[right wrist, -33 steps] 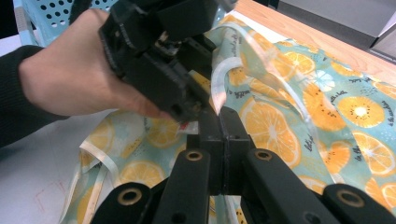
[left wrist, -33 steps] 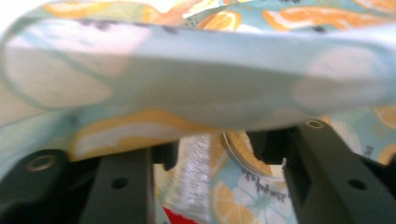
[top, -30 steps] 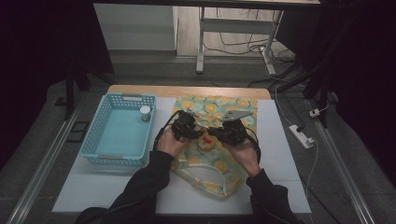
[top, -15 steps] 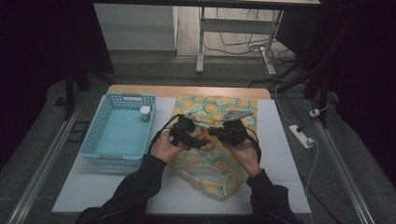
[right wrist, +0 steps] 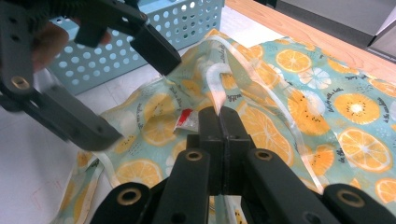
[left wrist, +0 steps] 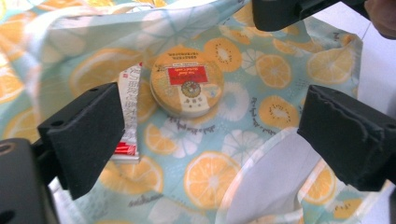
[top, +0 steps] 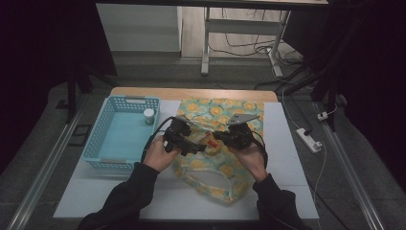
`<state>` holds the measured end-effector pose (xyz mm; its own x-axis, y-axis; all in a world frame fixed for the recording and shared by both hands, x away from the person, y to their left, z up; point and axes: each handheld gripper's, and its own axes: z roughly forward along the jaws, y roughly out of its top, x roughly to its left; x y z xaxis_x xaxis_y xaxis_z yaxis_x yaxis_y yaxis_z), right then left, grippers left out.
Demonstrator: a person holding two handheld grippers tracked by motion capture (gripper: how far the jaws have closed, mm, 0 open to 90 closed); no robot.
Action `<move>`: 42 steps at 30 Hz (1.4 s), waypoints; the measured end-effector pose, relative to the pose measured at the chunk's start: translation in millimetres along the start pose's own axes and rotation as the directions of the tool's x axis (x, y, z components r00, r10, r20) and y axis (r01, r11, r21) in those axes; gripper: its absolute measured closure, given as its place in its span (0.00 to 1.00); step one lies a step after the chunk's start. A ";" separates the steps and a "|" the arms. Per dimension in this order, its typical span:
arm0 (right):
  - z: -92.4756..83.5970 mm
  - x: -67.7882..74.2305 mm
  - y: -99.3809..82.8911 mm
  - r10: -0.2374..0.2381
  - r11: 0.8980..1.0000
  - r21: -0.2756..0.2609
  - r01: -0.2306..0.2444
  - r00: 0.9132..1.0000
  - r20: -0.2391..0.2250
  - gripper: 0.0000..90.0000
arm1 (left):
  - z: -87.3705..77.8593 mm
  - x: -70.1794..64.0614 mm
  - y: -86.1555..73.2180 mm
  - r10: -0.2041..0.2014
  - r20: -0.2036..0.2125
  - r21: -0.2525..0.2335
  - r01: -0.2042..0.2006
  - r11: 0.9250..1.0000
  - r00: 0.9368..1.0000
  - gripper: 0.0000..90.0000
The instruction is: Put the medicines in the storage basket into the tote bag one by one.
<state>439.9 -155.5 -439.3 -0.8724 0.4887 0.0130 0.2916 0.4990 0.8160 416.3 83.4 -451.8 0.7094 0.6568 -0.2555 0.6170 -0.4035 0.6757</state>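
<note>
A bag (top: pixel 216 173) printed with orange slices lies on the white table. My right gripper (top: pixel 219 136) is shut on the bag's translucent rim (right wrist: pixel 218 79) and holds its mouth up. My left gripper (top: pixel 194 146) hovers at the mouth; its jaws have just been opening and stand wide apart with nothing between the pads (left wrist: pixel 88 135). Below them, inside the bag, a round tin (left wrist: pixel 187 86) with a red label lies flat. A red-and-white sachet (left wrist: pixel 129 116) lies beside it. In the right gripper view, the left gripper (right wrist: pixel 135 98) is open over the bag.
A light blue perforated basket (top: pixel 103 143) stands left of the bag, with a small white jar (top: pixel 149 116) in its far right corner. The table's wooden far edge (top: pixel 191 93) runs behind. A power strip (top: pixel 309 140) lies on the floor at the right.
My left gripper's jaws have spread from part closed to wide, and the hand has drawn back slightly towards the person. The right gripper has stayed put on the bag.
</note>
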 end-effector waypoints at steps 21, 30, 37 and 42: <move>0.2 0.0 -0.3 -0.002 1.000 0.002 0.002 1.000 0.000 1.00 | -54.0 45.2 -30.2 -0.037 -0.015 -0.068 0.036 0.997 0.999 0.02; 1.0 0.3 -0.5 -0.007 1.000 0.007 0.007 1.000 -0.001 1.00 | -81.1 66.1 -43.4 -0.050 -0.105 -0.102 0.039 0.994 0.993 0.03; 0.9 0.3 -0.5 -0.008 1.000 0.008 0.008 1.000 -0.001 1.00 | -96.1 86.8 -52.6 -0.110 -0.164 -0.134 0.088 0.987 0.980 0.03; 2.1 0.6 -0.8 -0.008 1.000 0.010 0.008 1.000 -0.003 1.00 | -102.4 106.0 -53.0 -0.142 -0.220 -0.128 0.116 0.985 0.965 0.03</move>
<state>440.0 -154.2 -441.1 -0.8758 0.4827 0.0081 0.2884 0.5098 0.8105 424.0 239.7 -443.9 0.5221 0.8312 -0.1911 0.6466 -0.2397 0.7242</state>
